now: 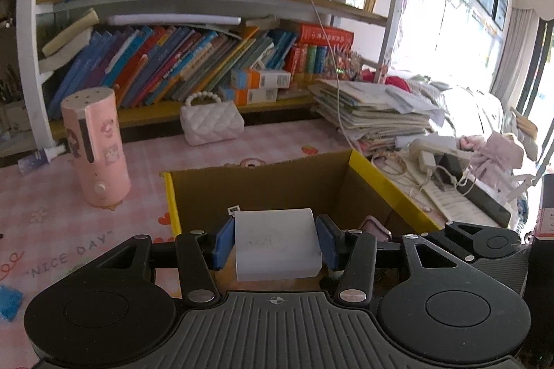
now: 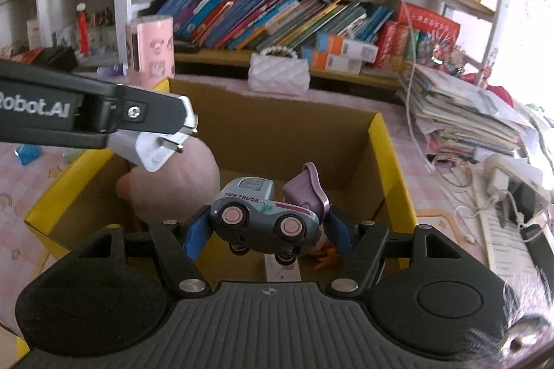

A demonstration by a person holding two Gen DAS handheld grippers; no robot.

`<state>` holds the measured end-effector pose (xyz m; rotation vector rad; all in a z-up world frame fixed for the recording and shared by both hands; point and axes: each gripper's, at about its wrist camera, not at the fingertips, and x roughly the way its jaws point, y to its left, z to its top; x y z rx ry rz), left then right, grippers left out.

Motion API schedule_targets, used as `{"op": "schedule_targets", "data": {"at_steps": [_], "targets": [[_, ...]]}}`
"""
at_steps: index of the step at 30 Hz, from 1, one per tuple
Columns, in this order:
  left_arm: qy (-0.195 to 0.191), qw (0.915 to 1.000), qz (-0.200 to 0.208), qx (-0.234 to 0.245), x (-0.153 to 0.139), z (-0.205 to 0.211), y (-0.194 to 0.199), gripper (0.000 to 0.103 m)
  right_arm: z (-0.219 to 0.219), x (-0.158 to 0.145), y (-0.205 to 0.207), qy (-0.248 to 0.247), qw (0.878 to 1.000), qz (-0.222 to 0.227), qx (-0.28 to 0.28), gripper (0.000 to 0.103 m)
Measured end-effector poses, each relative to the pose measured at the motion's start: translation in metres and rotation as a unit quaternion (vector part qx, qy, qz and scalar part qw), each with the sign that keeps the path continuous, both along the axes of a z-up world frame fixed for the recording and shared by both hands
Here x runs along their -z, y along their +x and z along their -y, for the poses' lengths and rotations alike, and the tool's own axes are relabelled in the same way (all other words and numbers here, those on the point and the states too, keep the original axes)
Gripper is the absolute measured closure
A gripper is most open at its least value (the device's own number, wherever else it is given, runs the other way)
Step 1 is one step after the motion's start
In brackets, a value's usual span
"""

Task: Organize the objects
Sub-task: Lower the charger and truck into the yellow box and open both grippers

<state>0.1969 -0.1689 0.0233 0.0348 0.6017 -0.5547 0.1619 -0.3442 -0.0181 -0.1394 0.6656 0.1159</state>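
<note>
- Left hand-held gripper (image 1: 276, 244) pinches a white plug adapter (image 1: 277, 244) between its blue pads, holding it above the open cardboard box (image 1: 263, 185); in the right wrist view the same adapter (image 2: 152, 152) hangs over the box's left side with its metal prongs pointing right.
- Right hand-held gripper (image 2: 268, 230) clamps a grey toy truck (image 2: 265, 218) marked "FUN TRUCK", tipped on its side with pink wheels facing the camera, over the cardboard box (image 2: 387, 161).
- Inside the box lie a pink rounded soft item (image 2: 173, 185) at the left and a purple item (image 2: 311, 185) just behind the truck.
- The box, with yellow-edged flaps, sits on a table (image 1: 62, 230) covered by a pink patterned cloth.
- Beyond the box stand a pink cylindrical device (image 1: 97, 144) at the left and a white quilted purse (image 1: 211, 121) with a pearl handle near the bookshelf (image 1: 194, 64).
- A stack of papers (image 1: 374, 113) rests to the right of the purse.
</note>
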Motion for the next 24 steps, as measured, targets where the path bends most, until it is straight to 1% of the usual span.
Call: {"op": "schedule_targets", "data": {"at_steps": [6, 13, 19, 24], "targets": [[0.016, 0.9998, -0.014, 0.003, 0.012, 0.013, 0.012, 0.054, 0.005, 0.008, 0.013, 0.003, 1.0, -0.025, -0.012, 0.036], [0.028, 0.9995, -0.006, 0.012, 0.014, 0.026, 0.021, 0.054, 0.006, 0.011, 0.021, 0.01, 0.998, -0.046, -0.03, 0.036], [0.047, 0.9985, 0.007, 0.026, 0.019, 0.037, 0.024, 0.054, 0.015, 0.021, 0.033, 0.054, 0.994, -0.095, -0.018, 0.036], [0.064, 0.9971, 0.011, 0.039, 0.026, 0.048, 0.03, 0.054, 0.015, 0.022, 0.034, 0.053, 0.994, -0.099, -0.018, 0.036]]}}
